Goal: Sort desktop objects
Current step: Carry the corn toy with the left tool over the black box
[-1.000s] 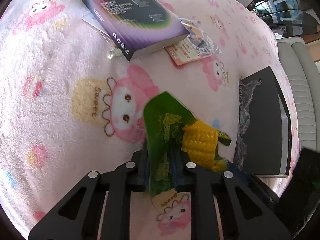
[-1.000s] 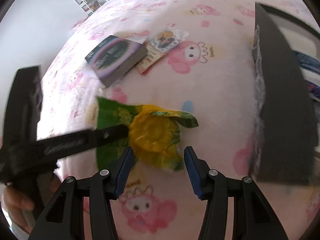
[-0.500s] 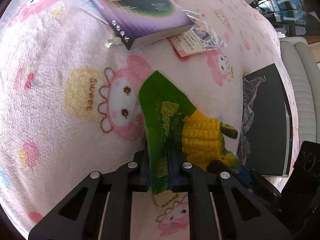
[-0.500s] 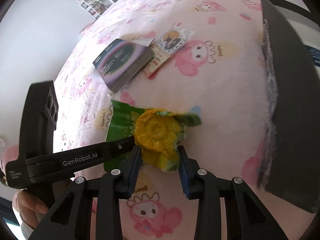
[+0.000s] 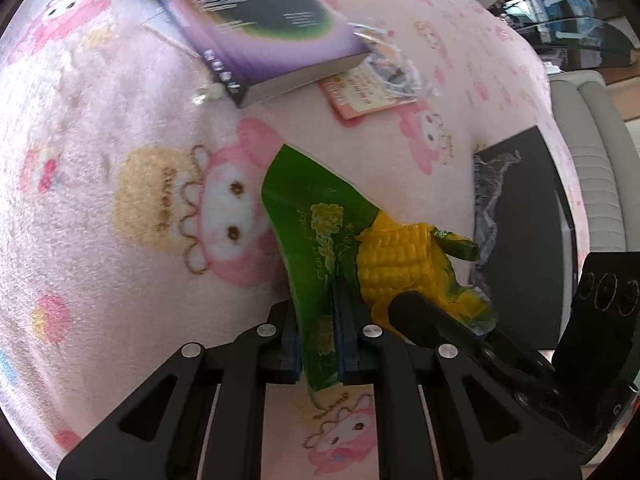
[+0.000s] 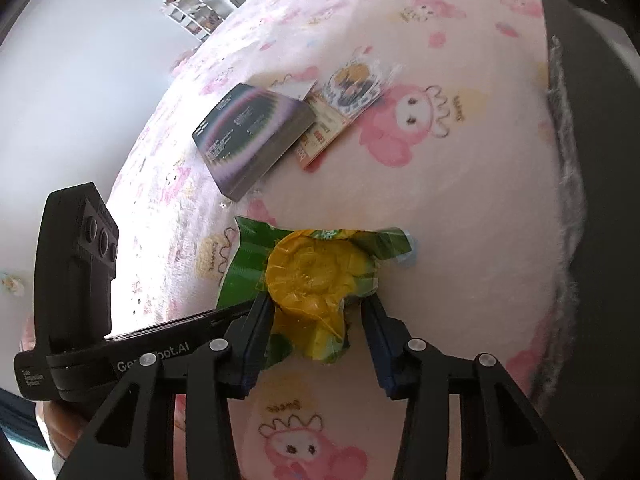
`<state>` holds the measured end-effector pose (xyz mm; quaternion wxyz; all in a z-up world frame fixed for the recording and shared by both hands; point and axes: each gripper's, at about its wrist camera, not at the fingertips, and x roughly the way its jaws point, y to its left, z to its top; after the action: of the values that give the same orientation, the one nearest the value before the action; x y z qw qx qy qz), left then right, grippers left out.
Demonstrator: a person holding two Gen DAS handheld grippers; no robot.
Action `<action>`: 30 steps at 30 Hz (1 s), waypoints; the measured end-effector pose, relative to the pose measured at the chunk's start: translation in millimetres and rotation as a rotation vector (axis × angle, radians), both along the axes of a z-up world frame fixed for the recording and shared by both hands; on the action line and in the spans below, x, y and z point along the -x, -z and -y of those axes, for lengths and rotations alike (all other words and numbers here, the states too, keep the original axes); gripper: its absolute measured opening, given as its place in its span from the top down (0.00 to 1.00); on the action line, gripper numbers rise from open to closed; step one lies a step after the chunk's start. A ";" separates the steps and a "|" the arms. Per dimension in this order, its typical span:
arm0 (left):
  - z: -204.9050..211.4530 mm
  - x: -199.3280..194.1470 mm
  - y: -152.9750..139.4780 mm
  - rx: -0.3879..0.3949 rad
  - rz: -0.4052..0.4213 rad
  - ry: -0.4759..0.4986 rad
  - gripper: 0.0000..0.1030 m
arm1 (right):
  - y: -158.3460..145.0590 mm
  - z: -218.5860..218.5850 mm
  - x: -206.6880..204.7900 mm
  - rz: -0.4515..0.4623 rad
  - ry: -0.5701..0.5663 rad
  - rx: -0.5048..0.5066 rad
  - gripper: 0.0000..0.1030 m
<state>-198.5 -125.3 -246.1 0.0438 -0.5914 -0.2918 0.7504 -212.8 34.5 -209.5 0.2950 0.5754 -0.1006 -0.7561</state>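
A green packet holding a yellow corn cob lies over the pink cartoon blanket. My left gripper is shut on the packet's flat green end. In the right wrist view the corn packet sits between the fingers of my right gripper, which are closed in on the cob end from both sides. The left gripper's body shows at the left of that view.
A dark book with a rainbow ring lies at the back, with a red card and a clear sachet beside it. A black box with a grey liner stands at the right; it also shows in the right wrist view.
My right gripper moved in and closed around the corn end of the packet. My left gripper kept its hold on the green end; the packet shifted slightly.
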 end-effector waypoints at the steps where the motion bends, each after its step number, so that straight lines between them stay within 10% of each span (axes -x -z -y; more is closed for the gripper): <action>1: -1.7 -1.3 -3.9 0.000 -0.015 0.010 0.91 | -2.1 -1.3 -1.4 -0.006 0.004 -0.006 0.60; 30: -137.7 7.3 -129.0 0.002 -0.412 0.321 0.96 | -126.6 -150.6 -36.2 -0.318 0.195 0.023 0.62</action>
<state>-205.8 12.4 -117.0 0.2205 -0.4647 -0.1784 0.8388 -176.6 185.2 -82.9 0.2390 0.4327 -0.1164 -0.8615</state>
